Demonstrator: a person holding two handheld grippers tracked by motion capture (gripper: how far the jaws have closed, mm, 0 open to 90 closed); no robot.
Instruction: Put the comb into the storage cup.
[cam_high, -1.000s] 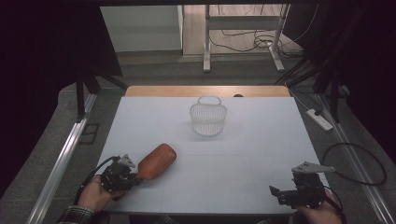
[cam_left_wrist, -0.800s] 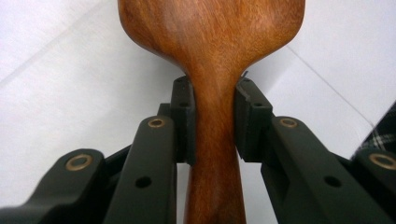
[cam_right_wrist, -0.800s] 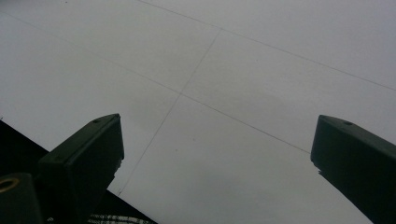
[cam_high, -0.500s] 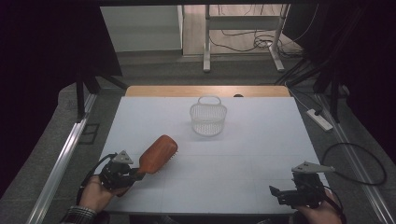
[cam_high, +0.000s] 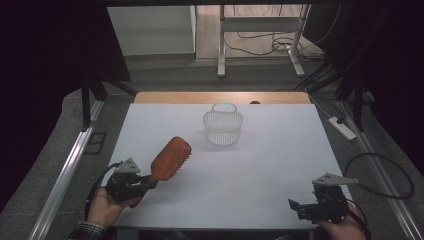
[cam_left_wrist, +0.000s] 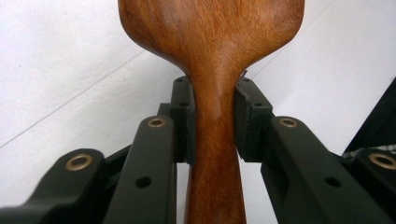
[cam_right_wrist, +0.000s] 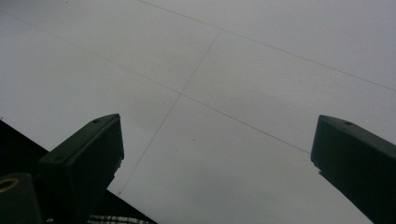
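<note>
Left hand-held gripper: jaws closed on the neck of the brush, pads pressing the wood from both sides just below where the handle widens into the head. Grip looks centred in the left gripper view; handle runs straight back between the jaws. In the high view the brush is off the surface, head pointing up and away toward the basket, bristles facing down and to the right.

Right hand-held gripper: jaws wide apart, nothing between them, parked at the near right corner, well apart from brush and basket. Right gripper view shows bare surface between its jaws.

Basket: upright, mid-surface toward the far edge, handle folded at the far rim; looks empty, though the mesh makes this hard to confirm.

Judged step: carrying the brush to the basket.

Notes for doing it well:
- Keep the squeeze firm; the head is heavy and long, so it could pivot in the pads if the grip eases.
- Brush looks longer than the basket is wide. Bring it in head-first and steep, over the opening, not across the rim.
- Basket is light; a knock on the rim would likely shove or tip it. Lower before releasing.
- The right gripper is free to steady the basket wall if needed.
</note>
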